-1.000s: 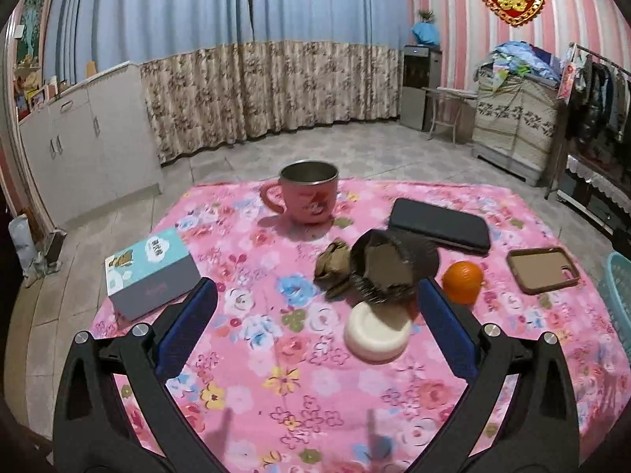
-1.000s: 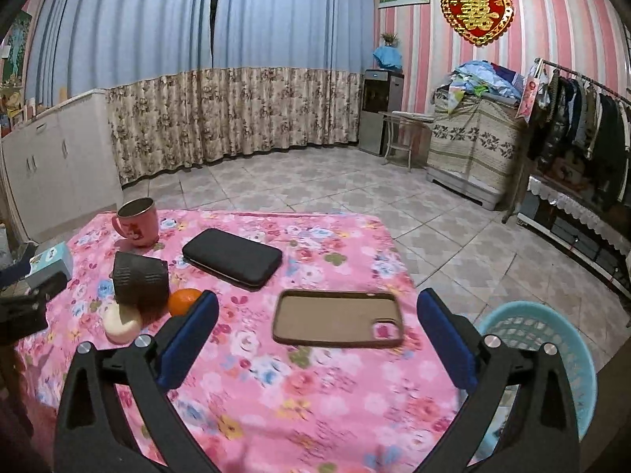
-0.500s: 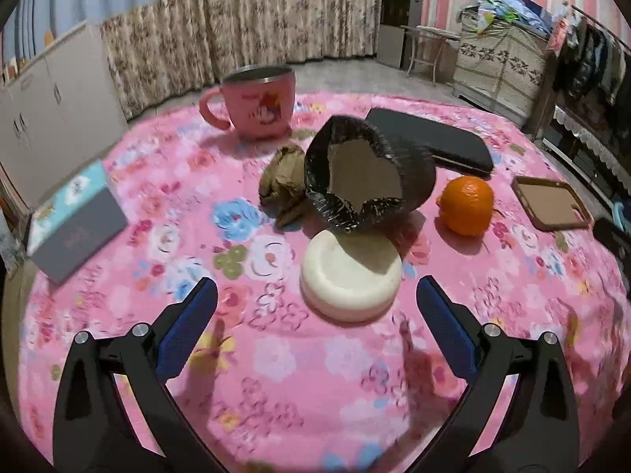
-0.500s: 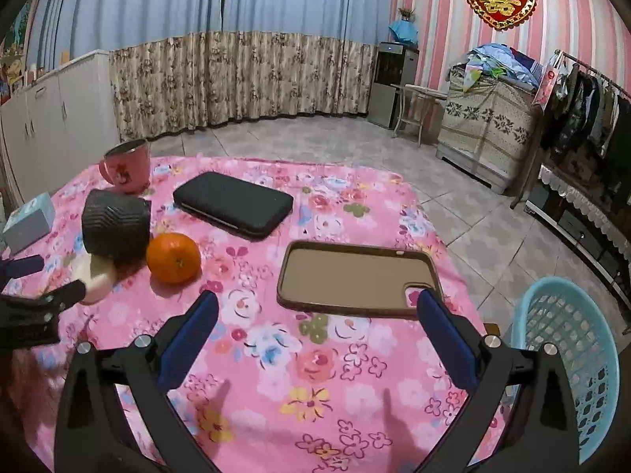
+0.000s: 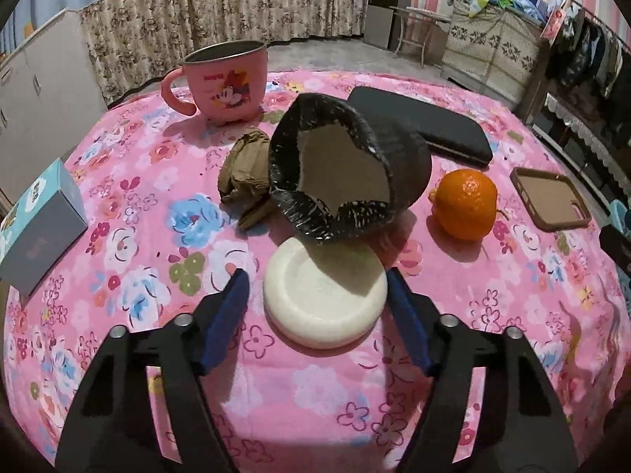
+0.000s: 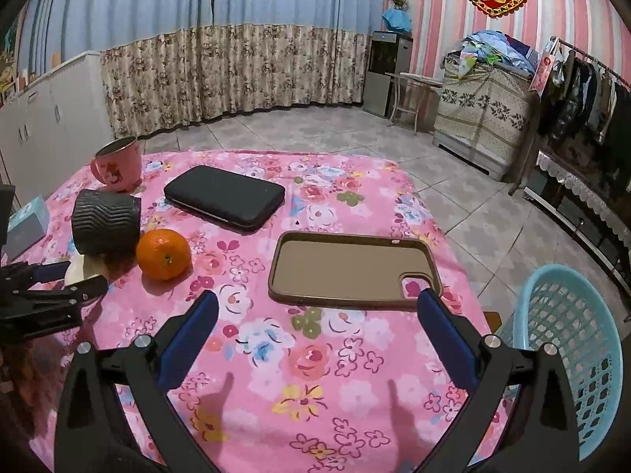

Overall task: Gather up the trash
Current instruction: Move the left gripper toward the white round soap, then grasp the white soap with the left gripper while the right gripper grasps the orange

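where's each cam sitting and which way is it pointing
Left wrist: on the left gripper, angled down at the white round lid between its closing jaws; only its own fingers show.
Right wrist: on the right gripper, open over the tablecloth, facing the phone case; the left gripper shows at the left edge.
Shared: orange, pink mug, black case.

Pink striped walls (image 6: 430, 8) and blue curtains (image 6: 165, 4) enclose a tiled floor (image 6: 315, 130); white cabinets (image 6: 51, 118) stand left, a clothes rack (image 6: 587, 90) right.
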Available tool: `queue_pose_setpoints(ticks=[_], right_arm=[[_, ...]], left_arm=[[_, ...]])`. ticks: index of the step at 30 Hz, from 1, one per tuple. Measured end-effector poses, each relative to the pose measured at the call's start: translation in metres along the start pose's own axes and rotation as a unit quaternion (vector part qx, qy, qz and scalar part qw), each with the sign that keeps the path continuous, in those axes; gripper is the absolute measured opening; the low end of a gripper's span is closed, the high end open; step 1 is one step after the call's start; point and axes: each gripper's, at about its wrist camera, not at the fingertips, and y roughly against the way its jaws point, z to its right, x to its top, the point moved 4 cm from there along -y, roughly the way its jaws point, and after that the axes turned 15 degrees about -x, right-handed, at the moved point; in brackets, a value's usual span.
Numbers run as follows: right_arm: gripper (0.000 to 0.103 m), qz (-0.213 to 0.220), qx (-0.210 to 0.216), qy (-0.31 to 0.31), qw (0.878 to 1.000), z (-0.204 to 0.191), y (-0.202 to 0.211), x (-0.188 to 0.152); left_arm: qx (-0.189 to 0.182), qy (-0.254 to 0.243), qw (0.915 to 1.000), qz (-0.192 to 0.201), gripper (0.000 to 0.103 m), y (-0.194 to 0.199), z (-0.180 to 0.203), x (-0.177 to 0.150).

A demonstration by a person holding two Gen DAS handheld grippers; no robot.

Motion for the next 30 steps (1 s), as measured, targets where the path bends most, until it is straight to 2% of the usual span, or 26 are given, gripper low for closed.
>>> queue_pose_setpoints(ticks=[7,12,15,20,26,27,30], right_arm=[[0.098,0.000,0.009,0.011,1.000,-0.007,0.002,-0.003],[0.098,-0.011,0.034,0.012,0.999,-0.022,0.003,-0.005],[0.098,-0.018,0.053,0.013,0.998,-0.036,0.003,-0.004],[0.098,-0.016,0.065,0.040,0.997,-0.069,0.004,0.002],[0.096,-0.042,0.070,0.067,0.994,-0.102,-0.015,0.010],[0.092,-0.045,0.073,0.069,0.994,-0.107,-0.018,0.011],[0.088,-0.052,0.077,0.071,0.993,-0.116,-0.023,0.013]], left_arm=[[0.003,-0.008,0.9999,0.007,0.061,0.016,-0.005,-0.002],[0.017,0.002,0.9993,0.032,0.061,0.053,-0.021,0.000],[0.037,-0.001,0.9978,0.055,0.061,0.076,-0.032,0.004],[0.060,0.011,0.9934,0.097,0.061,0.104,-0.059,0.018],[0.064,0.032,0.9917,0.107,0.061,0.113,-0.081,0.021],[0.062,0.037,0.9916,0.107,0.061,0.113,-0.084,0.021],[0.064,0.040,0.9915,0.106,0.061,0.111,-0.088,0.022]])
